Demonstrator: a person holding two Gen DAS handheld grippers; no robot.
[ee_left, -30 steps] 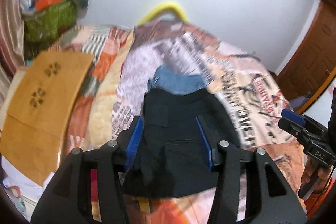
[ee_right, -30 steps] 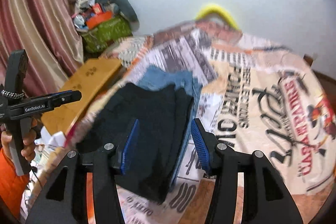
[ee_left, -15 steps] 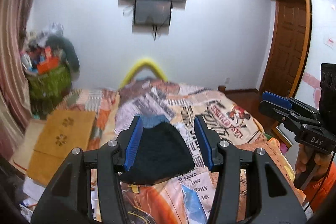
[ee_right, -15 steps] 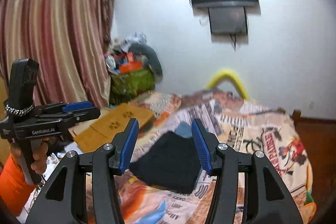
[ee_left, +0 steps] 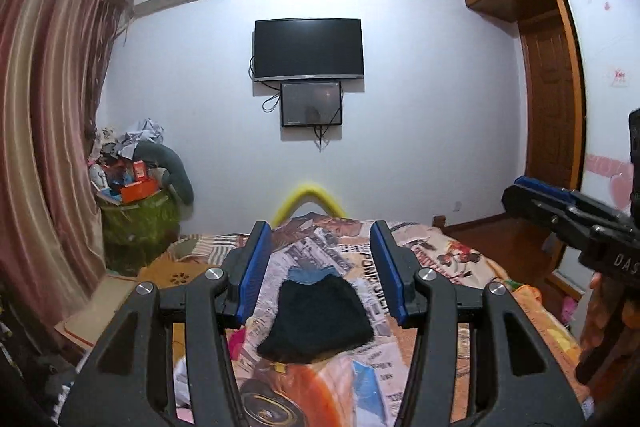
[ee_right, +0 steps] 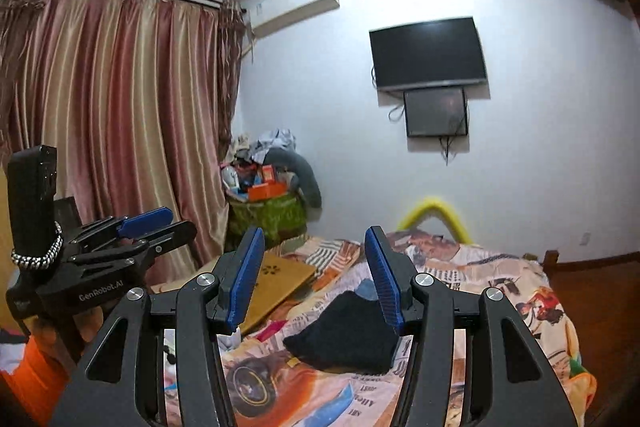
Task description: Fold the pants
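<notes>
Folded dark pants [ee_left: 318,319] lie on the printed bedspread [ee_left: 436,267], on top of a folded blue denim garment [ee_left: 312,273]. My left gripper [ee_left: 318,277] is open and empty, held well back and above the bed. My right gripper [ee_right: 314,275] is open and empty too, also held back from the pants [ee_right: 348,335]. The right gripper also shows at the right edge of the left wrist view [ee_left: 560,203], and the left gripper at the left of the right wrist view [ee_right: 132,231].
A flat cardboard sheet [ee_right: 276,283] lies at the bed's left side. A green basket of clutter [ee_left: 136,211] stands by the curtain [ee_left: 44,147]. A TV [ee_left: 309,49] hangs on the far wall. A wooden door [ee_left: 556,107] is at the right.
Both grippers have pulled back and tilted up from close over the pants, so the whole room now shows. Both stay open and empty. The pants have not moved.
</notes>
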